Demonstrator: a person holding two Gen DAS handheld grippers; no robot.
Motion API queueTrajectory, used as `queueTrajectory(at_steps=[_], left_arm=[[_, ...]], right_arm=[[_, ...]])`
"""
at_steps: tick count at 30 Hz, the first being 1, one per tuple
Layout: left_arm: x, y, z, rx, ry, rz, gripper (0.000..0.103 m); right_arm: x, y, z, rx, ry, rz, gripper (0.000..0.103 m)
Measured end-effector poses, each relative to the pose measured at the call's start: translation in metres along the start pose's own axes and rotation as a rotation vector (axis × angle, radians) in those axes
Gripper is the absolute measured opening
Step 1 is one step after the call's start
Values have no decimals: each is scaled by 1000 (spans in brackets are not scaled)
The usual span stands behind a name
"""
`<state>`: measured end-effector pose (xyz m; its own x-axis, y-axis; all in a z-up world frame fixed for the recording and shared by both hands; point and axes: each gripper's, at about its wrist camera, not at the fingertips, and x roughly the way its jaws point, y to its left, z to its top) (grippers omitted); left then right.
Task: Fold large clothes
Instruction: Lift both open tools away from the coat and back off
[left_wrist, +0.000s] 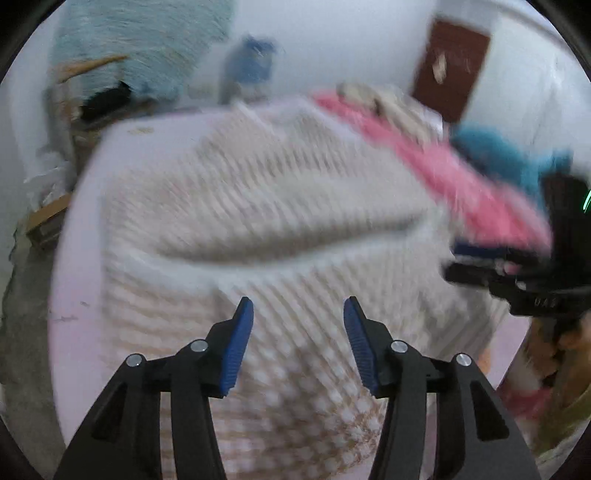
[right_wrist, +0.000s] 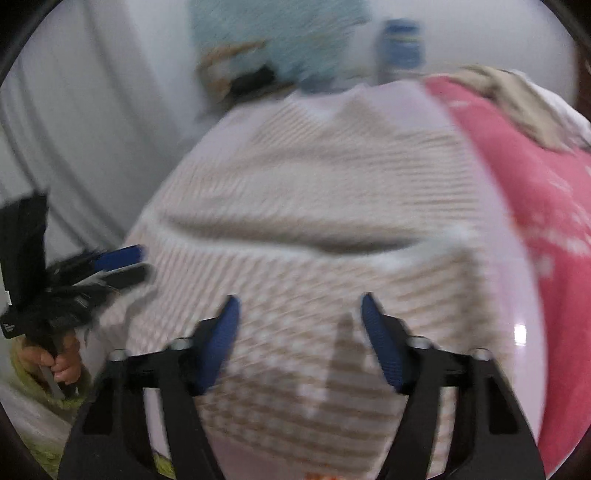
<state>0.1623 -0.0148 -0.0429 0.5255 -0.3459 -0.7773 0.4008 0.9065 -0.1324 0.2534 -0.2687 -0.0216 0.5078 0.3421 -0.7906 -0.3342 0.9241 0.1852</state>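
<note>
A beige and white patterned knit garment (left_wrist: 258, 192) lies folded on the pale pink table (left_wrist: 74, 295), with a fold ridge running across its middle. My left gripper (left_wrist: 298, 306) hovers over its near part, jaws open, nothing between the blue pads. From the right wrist the same garment (right_wrist: 314, 192) fills the view, and my right gripper (right_wrist: 299, 302) is open above it, holding nothing. The right gripper (left_wrist: 452, 260) shows at the left view's right edge, by the garment's right side. The left gripper (right_wrist: 144, 263) appears at the garment's left side, with a hand (right_wrist: 62, 362) on its grip. Both views are motion-blurred.
A pink cloth (right_wrist: 535, 206) lies right of the garment, with a beige cloth (right_wrist: 517, 96) heaped behind it and a teal cloth (left_wrist: 498, 151) farther right. A blue-topped bottle (left_wrist: 251, 62) and a light blue fabric (left_wrist: 147, 37) stand beyond the table. The table edge (right_wrist: 517, 295) runs near right.
</note>
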Motion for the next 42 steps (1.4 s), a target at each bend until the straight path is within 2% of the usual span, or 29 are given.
queueTrajectory(at_steps=[1,2,3,5,8,11,13,15,16,19,22,25,27,29,31,33,35,37,39,42], left_arm=[[15,-4,-6,16,37,39,50],[20,-4,-9,8,37,49,50],[19,-1,-11,-19,-2,42,50],[20,5,-9,-55,-4,31,50],[11,9,-4,-93,6,22,50],[-2,10,0,-88,-48,-21,50],[0,9,2,-62,-46,23,51],[15,14,3,-67,2,87,51],[24,20,2,-89,19,93,52],[23,29,4,-127,3,57,52],[8,36,4,-153,-29,42,52],[-10,55,5,-195,-87,90,52],[-16,68,3,-218,-105,154,52],[-12,78,0,-221,-88,205,52],[1,91,-4,-248,-44,247,52],[8,103,-9,-287,-36,218,52],[3,106,-10,-296,-46,206,52],[-5,100,-9,-275,-48,217,52],[-20,92,-10,-259,-81,189,53],[-45,66,-13,-190,-137,113,62]], right_arm=[[9,6,-1,-17,24,0,37],[22,10,-1,-24,44,-2,38],[31,10,-1,-15,54,-6,39],[44,5,0,19,59,9,41],[42,3,4,62,64,13,39],[29,10,6,48,36,1,37],[29,13,10,49,25,2,36],[41,11,16,58,40,-22,35],[47,8,16,67,46,-21,35],[55,2,19,100,46,-6,35],[38,-2,19,107,25,-44,32],[10,-28,17,182,-43,-100,32],[-2,-49,17,232,-76,-169,33],[-6,-72,17,283,-85,-229,33],[-1,-91,15,315,-74,-280,29],[16,-110,8,363,-37,-255,26],[14,-112,7,374,-48,-248,26],[5,-106,8,378,-51,-254,30],[-10,-94,7,365,-77,-203,48],[-30,-58,0,269,-108,-145,53]])
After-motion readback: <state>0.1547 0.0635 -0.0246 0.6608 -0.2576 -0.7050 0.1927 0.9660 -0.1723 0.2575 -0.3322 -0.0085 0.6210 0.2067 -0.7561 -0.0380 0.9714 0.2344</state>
